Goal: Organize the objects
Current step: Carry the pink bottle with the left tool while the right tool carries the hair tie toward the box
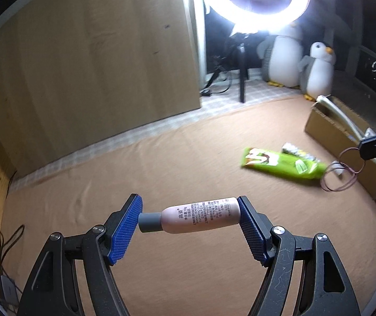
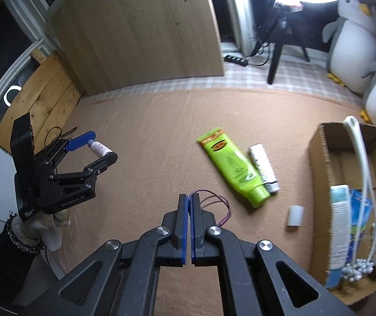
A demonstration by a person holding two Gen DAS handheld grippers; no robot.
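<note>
My left gripper is shut on a small pink bottle with a grey cap, held end to end above the tan cloth; it also shows in the right wrist view. My right gripper is shut on thin purple hair ties, which hang from its tip in the left wrist view. A green tube and a white tube lie side by side on the cloth. A small white cap lies near them.
A cardboard box at the right holds a comb, packets, cotton swabs and a long white shoehorn. Two plush penguins and a ring light stand are at the back. A wooden panel stands at the left.
</note>
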